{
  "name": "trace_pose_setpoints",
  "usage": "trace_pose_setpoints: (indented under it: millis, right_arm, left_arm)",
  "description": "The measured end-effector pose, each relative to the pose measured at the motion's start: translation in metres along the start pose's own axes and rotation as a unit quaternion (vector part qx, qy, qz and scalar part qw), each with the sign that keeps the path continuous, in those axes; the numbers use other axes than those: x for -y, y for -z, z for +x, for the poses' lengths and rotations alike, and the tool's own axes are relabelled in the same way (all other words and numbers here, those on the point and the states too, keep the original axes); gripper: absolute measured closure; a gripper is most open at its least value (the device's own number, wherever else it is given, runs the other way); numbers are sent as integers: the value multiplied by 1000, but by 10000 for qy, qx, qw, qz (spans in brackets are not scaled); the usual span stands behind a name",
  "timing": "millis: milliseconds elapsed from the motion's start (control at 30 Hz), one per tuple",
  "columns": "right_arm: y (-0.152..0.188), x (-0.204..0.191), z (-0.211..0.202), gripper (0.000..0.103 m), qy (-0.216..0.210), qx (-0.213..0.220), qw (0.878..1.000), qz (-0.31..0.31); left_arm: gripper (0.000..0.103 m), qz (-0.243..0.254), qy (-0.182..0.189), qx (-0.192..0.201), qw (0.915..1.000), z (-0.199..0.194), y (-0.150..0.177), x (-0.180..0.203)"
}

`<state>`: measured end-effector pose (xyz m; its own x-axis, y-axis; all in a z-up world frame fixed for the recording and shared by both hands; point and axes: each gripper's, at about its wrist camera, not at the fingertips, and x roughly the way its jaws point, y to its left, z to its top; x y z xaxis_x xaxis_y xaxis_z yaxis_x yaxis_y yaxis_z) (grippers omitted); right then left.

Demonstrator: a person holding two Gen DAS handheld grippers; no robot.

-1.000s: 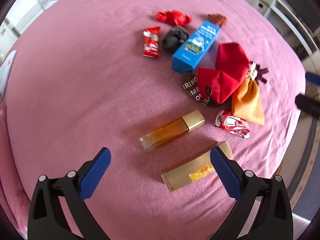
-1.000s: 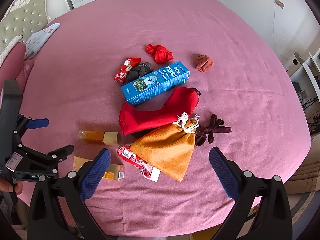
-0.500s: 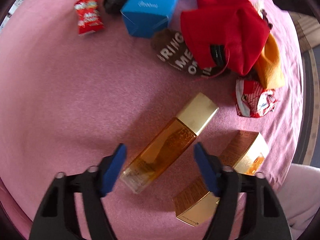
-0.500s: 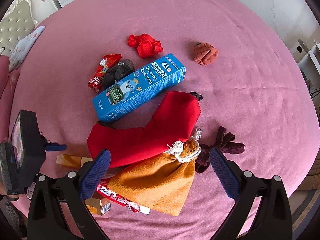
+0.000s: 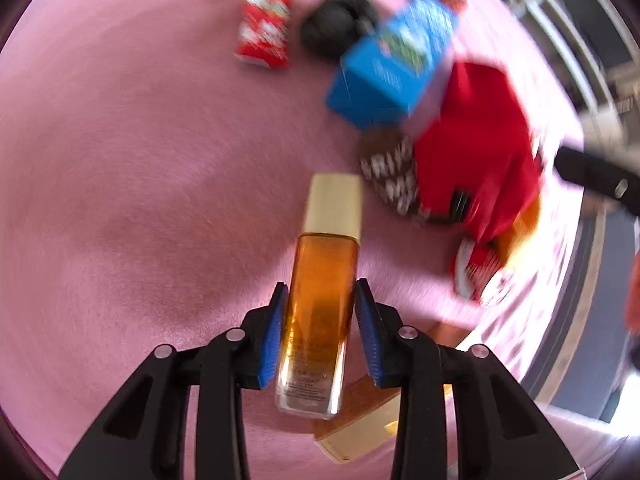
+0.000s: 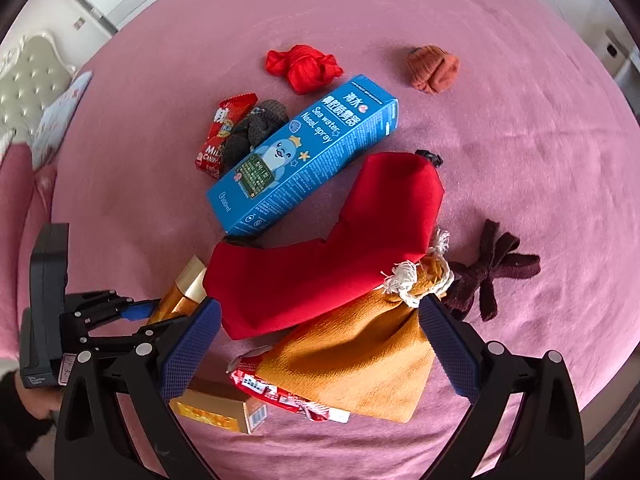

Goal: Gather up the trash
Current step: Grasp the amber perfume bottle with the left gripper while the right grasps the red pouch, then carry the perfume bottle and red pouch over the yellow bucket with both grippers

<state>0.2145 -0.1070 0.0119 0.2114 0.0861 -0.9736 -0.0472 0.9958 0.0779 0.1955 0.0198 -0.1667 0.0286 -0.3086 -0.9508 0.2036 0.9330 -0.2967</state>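
Blue fingers (image 5: 276, 332) of the left gripper (image 5: 320, 332) are clamped on the amber bottle (image 5: 320, 304), one pad pressed to each side of its glass body, gold cap pointing away over the pink bedspread (image 5: 120, 160). Below the bottle lies a gold box (image 5: 356, 436). Beyond it, blurred, sit a red candy wrapper (image 5: 266, 26), a blue carton (image 5: 392, 60) and a red pouch (image 5: 476, 148).

From the right wrist, the right gripper (image 6: 320, 344) hovers with its fingers wide apart over an orange drawstring pouch (image 6: 360, 360). A crumpled red-and-white wrapper (image 6: 280, 394) pokes out from under that pouch. At left, the left gripper (image 6: 136, 312) grips the bottle (image 6: 184, 288) just beside the red pouch (image 6: 328, 256)
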Motion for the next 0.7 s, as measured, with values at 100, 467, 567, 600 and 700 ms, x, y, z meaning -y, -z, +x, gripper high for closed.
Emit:
trace_pose_setpoints:
  millis: [100,467,567,600,700]
  right_arm:
    - [0,16,0,15,-249,6,9986,474]
    - [-31,29,29,48,-360,-99,9964,758]
    - [-39,31,32,50,-465,-193,9948,883]
    - [-39,31,30,50,-520,-198,9944,901]
    - [-33,31,24,50,-697,-243,9927,952]
  left_arm:
    - [70,-310,166,269,9990,-15,-8,-6]
    - [70,-557,541,686,9946,-31,-36,9]
    - [70,-631,596,718,9936,-28,-36,12]
    - [70,-655,615,728,9933,-30,-35,12]
    - [70,-651,595,739,9934,-31,-34,13]
